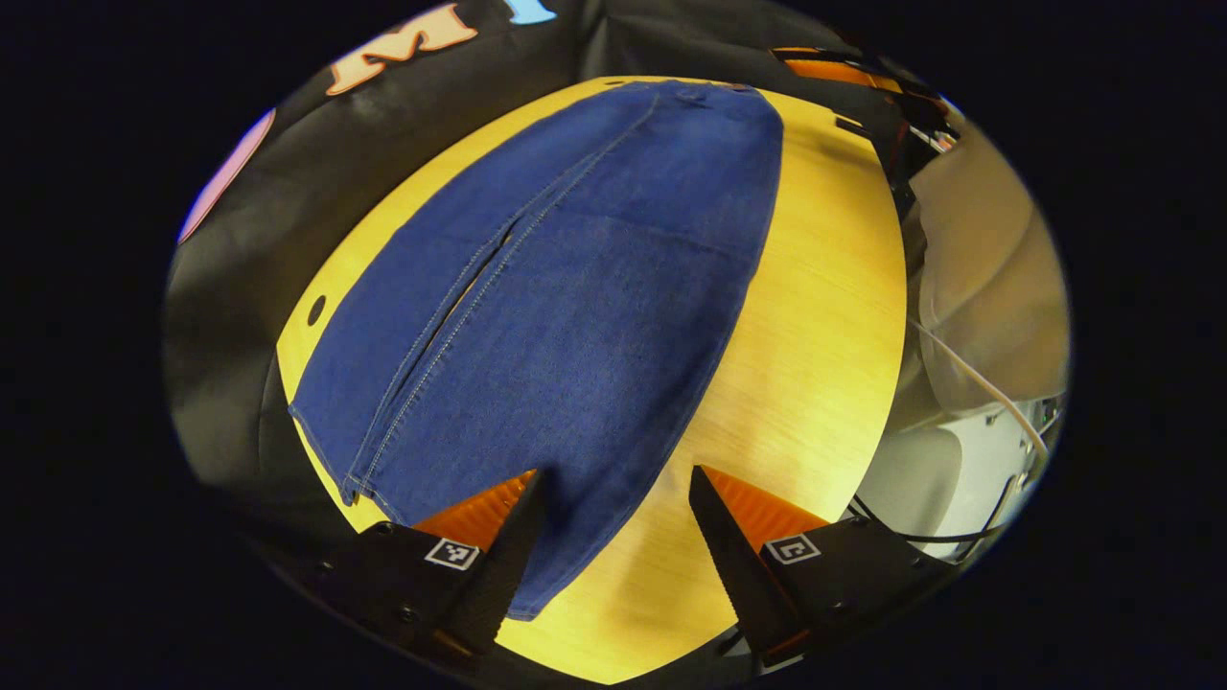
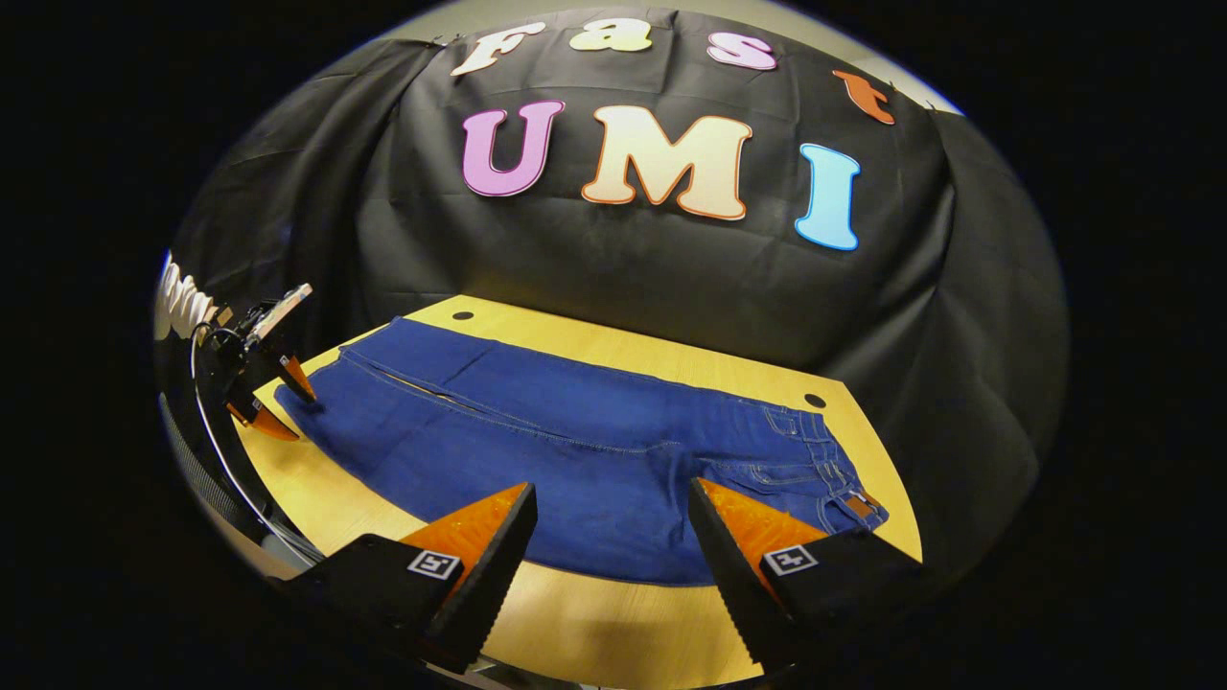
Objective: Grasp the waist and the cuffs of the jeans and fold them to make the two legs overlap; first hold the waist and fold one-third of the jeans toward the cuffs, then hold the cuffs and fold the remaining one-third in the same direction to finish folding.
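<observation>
Denim jeans (image 2: 575,450) spread flat on tabletop (image 1: 815,364), legs side by side, unfolded; first fold not begun. Left tongs (image 1: 613,537) released, poised at cuffs (image 1: 431,498); right tongs (image 2: 613,546) released, near edge, waist (image 2: 824,470) just beside. Next: clench waist and cuffs, overlap legs.

Warm overhead glare — heavy fisheye bending

My booth's pretty basic: a light wooden table (image 2: 613,359) with a warm yellowish grain and a few small round holes (image 2: 814,401) near its edges, and black cloth (image 2: 613,278) draped as the wall right behind it. The light's soft, with dim corners.
</observation>
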